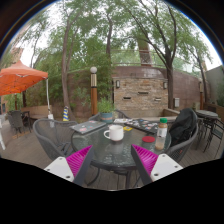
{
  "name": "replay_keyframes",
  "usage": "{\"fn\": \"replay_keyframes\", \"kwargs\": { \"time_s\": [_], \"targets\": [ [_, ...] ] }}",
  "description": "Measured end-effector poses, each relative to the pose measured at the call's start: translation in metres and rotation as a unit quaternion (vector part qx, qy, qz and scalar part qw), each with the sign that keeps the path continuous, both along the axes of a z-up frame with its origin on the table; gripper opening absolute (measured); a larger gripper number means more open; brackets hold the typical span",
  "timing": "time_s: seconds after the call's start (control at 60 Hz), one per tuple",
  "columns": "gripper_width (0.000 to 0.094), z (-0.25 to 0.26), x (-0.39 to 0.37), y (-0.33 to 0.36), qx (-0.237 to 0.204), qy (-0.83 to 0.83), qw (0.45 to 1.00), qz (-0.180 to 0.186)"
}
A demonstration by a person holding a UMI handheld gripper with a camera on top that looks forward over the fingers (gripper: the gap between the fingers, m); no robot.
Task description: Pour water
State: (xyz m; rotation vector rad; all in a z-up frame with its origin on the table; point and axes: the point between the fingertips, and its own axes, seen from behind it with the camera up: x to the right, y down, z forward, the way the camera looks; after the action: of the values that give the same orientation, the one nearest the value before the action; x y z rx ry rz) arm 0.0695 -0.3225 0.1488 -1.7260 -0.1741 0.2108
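A white mug [114, 132] stands near the middle of a round dark glass patio table [100, 150], beyond my fingers. A bottle with a green cap and orange label [161, 133] stands at the table's right side, beyond the right finger. My gripper [112, 162] is open and empty, well short of both; its two magenta pads [79, 160] stand wide apart with nothing between them, and the table shows in the gap.
A book or board [88, 126] lies on the table's left. A small red thing [149, 139] lies near the bottle. Metal chairs stand left [52, 138] and right, the right one bearing a black bag [182, 128]. An orange umbrella [18, 78] and a stone fireplace [140, 92] lie beyond.
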Motion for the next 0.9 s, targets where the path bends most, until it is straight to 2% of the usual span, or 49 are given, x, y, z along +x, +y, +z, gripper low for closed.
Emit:
{"fn": "replay_keyframes", "kwargs": {
  "time_s": [0.15, 0.283, 0.433, 0.517, 0.683, 0.833, 0.867, 0.9],
  "targets": [
    [0.0831, -0.005, 0.021, 0.018, 0.004, -0.008, 1.000, -0.016],
    [0.0831, -0.009, 0.062, 0.055, 0.010, 0.001, 0.999, -0.046],
    [0.0833, -0.018, 0.138, 0.119, 0.031, -0.019, 0.993, -0.110],
    [0.0833, -0.021, 0.169, 0.159, 0.042, -0.028, 0.990, -0.131],
    [0.0832, -0.040, 0.195, 0.243, 0.042, -0.019, 0.990, -0.133],
    [0.0831, -0.050, 0.207, 0.287, 0.042, -0.022, 0.990, -0.136],
    [0.0812, -0.052, 0.211, 0.295, 0.044, -0.023, 0.989, -0.140],
    [0.0733, -0.058, 0.210, 0.301, 0.037, -0.020, 0.989, -0.140]
  ]
}}
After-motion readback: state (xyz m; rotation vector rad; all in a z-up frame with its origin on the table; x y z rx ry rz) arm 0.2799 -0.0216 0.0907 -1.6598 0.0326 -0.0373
